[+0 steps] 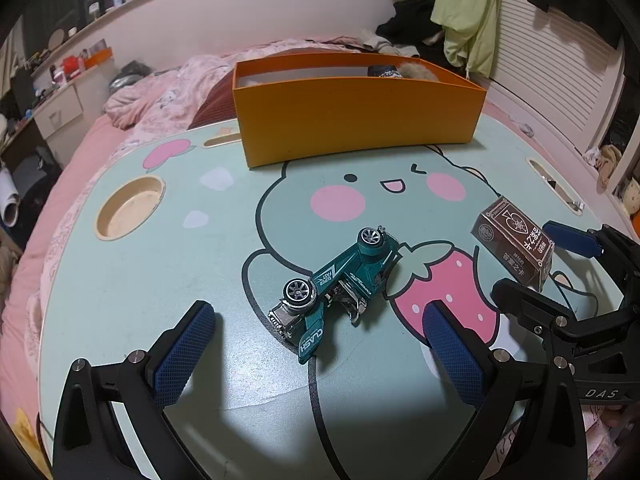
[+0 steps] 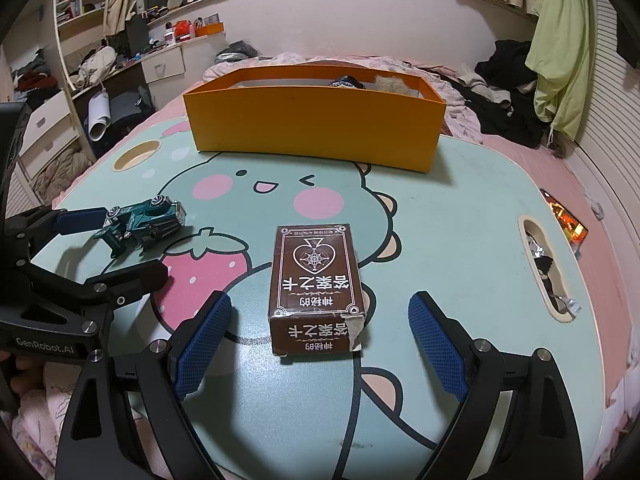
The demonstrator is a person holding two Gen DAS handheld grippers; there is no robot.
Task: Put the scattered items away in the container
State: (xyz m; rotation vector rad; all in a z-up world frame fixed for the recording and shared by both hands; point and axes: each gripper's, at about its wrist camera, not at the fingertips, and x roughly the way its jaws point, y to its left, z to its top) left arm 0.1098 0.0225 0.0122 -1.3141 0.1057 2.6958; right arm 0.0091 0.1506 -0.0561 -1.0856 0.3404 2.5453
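Both jaws stand wide, nothing gripped. The left hand-held gripper (image 1: 316,344) should straddle the green toy car (image 1: 340,280) lying on the bench (image 1: 160,280); the right hand-held gripper (image 2: 320,344) squares on the brown card box (image 2: 316,284). The orange container (image 2: 312,124), seemingly part-filled, waits behind.

- orange box (image 1: 352,120): smooth matt card walls
- toy car (image 1: 340,284): glossy teal paint; shiny chrome-like metal wheels and underside
- card box (image 2: 316,284): brown printed paperboard, slight sheen; torn, scuffed corner at 5 o'clock
- lap table (image 1: 160,280): smooth printed top, faintly glossy
- gripper pads (image 2: 204,344): blue, rough knurled rubber; arms matt black plastic
- bedding (image 1: 160,92): soft pink cloth
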